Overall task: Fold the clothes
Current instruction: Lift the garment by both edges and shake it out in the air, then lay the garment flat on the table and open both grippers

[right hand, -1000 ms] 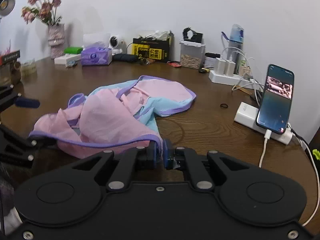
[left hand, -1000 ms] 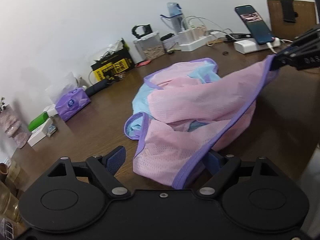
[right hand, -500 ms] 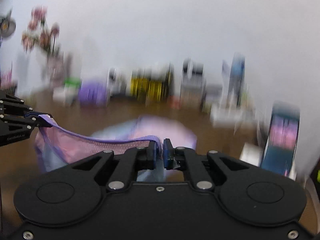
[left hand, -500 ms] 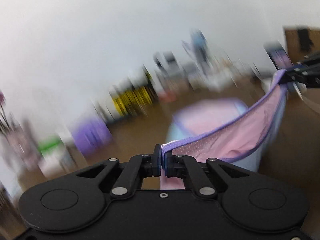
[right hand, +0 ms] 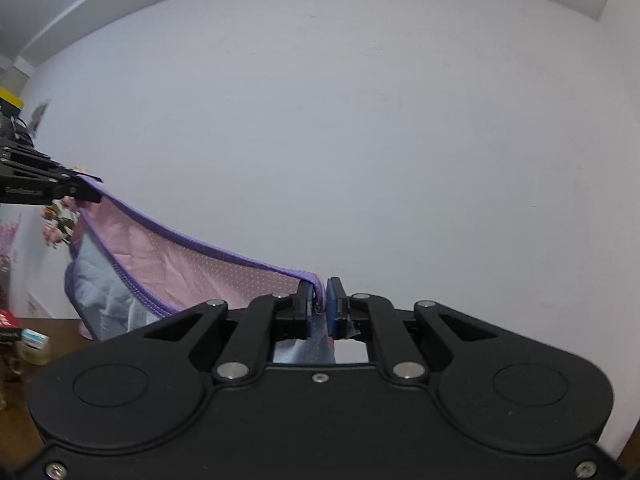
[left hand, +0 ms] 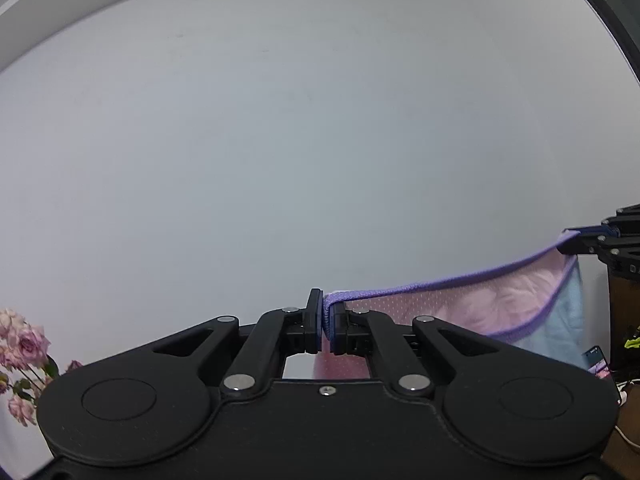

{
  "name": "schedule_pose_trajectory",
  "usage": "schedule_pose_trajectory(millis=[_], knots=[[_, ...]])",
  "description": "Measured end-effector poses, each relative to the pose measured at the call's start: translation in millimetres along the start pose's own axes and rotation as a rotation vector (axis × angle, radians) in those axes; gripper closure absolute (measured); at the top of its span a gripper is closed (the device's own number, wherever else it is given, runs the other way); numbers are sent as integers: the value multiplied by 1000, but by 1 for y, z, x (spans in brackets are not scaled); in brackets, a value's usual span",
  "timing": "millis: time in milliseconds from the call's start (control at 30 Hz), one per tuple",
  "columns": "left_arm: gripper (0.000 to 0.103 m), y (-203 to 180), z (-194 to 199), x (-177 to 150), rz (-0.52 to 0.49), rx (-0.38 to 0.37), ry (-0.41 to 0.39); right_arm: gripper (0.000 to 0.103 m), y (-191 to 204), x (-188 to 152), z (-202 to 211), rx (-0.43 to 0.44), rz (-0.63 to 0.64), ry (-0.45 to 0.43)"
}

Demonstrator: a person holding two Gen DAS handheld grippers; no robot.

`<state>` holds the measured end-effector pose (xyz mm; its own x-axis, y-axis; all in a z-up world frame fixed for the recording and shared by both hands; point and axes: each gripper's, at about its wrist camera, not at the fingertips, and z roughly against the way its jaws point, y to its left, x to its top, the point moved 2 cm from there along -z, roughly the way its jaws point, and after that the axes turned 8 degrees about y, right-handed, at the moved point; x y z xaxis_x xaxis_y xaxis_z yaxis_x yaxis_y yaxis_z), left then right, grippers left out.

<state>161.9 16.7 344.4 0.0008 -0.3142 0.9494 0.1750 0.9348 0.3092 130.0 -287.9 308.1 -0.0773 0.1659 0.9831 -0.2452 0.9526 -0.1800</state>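
Note:
A pink mesh garment (left hand: 472,308) with purple trim and a light blue inner side hangs in the air, stretched between both grippers. My left gripper (left hand: 327,320) is shut on one end of the purple hem. My right gripper (right hand: 319,298) is shut on the other end of the hem, and the garment (right hand: 168,268) sags away from it to the left. In the left wrist view the right gripper (left hand: 600,236) shows at the far right edge; in the right wrist view the left gripper (right hand: 86,190) shows at the far left. The garment's lower part is hidden behind the gripper bodies.
Both cameras face a plain white wall. Pink flowers (left hand: 20,344) stand low at the left. A brown table (right hand: 64,332) edge with small boxes shows low left in the right wrist view. A phone (left hand: 598,360) and cables sit low right in the left wrist view.
The left gripper went from open around the hem to shut on it. Both grippers rose well above the table, lifting the garment, and the views tilted up to the wall.

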Motion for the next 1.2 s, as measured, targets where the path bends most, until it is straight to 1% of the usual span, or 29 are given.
schedule_pose_trajectory(millis=[67, 167, 200, 233, 267, 333, 367, 400, 467, 500, 533, 567, 633, 667, 733, 767, 800, 833, 867, 900, 933, 967, 1000, 1033, 1067, 1100, 1133, 1167, 1200], knots=[[100, 0, -3, -3, 7, -10, 13, 94, 2, -4, -4, 0, 4, 12], [100, 0, -27, -22, 25, -26, 77, 94, 4, -17, -28, 11, 0, 58], [100, 0, -35, -28, 26, -27, 93, 94, 4, -27, -48, 23, -12, 93], [100, 1, -44, -33, 27, -28, 112, 94, 4, -32, -58, 31, -20, 108], [100, 1, -59, -41, 29, -27, 139, 94, 6, -43, -83, 46, -38, 132], [100, 6, -82, -47, 42, -17, 155, 94, 10, -52, -124, 60, -46, 131], [100, 8, -89, -43, 43, -2, 146, 94, 11, -56, -143, 67, -52, 127], [100, 11, -95, -38, 42, 13, 135, 94, 10, -50, -154, 74, -70, 93], [100, 13, -90, -19, 29, 44, 82, 94, 8, -39, -177, 89, -107, 24], [100, 12, -83, -6, 21, 55, 42, 94, 7, -33, -187, 95, -124, -9], [100, 11, -75, 6, 12, 65, 4, 94, 6, -27, -187, 90, -123, -39], [100, 8, -66, 17, -3, 77, -27, 94, 4, -15, -185, 71, -108, -96], [100, 1, -49, 39, -33, 99, -86, 94, -4, -6, -180, 45, -93, -130], [100, -6, -43, 44, -48, 97, -95, 94, -8, -1, -177, 32, -87, -146], [100, -20, -42, 43, -62, 80, -77, 94, -17, -8, -176, 19, -96, -122], [100, -32, -47, 34, -67, 58, -37, 94, -24, -21, -177, 1, -103, -86], [99, -48, -58, 16, -66, 17, 23, 93, -28, -33, -180, -12, -106, -46], [98, -67, -71, -7, -75, -49, 106, 85, -31, -47, -185, -18, -103, 11], [86, -77, -77, -21, -67, -95, 152, 75, -34, -66, -194, -13, -95, 104], [53, -95, -87, -54, -36, -188, 249, 53, -37, -108, -209, 10, -75, 308], [38, -105, -91, -73, -19, -232, 304, 36, -38, -128, -213, 16, -63, 392], [33, -122, -91, -110, 1, -302, 389, 36, -38, -173, -215, 28, -33, 554], [33, -131, -86, -138, 19, -341, 425, 36, -39, -208, -205, 38, -18, 629], [33, -139, -80, -166, 40, -379, 462, 36, -41, -233, -191, 38, -23, 672], [33, -142, -72, -195, 84, -410, 503, 36, -42, -257, -177, 38, -28, 715], [33, -141, -66, -214, 137, -417, 535, 36, -44, -281, -163, 39, -34, 756], [32, -139, -61, -232, 192, -420, 568, 35, -47, -293, -148, 42, -51, 775], [31, -131, -55, -247, 247, -399, 599, 35, -50, -305, -134, 45, -67, 793], [30, -119, -56, -257, 271, -380, 624, 35, -45, -309, -123, 50, -80, 799]])
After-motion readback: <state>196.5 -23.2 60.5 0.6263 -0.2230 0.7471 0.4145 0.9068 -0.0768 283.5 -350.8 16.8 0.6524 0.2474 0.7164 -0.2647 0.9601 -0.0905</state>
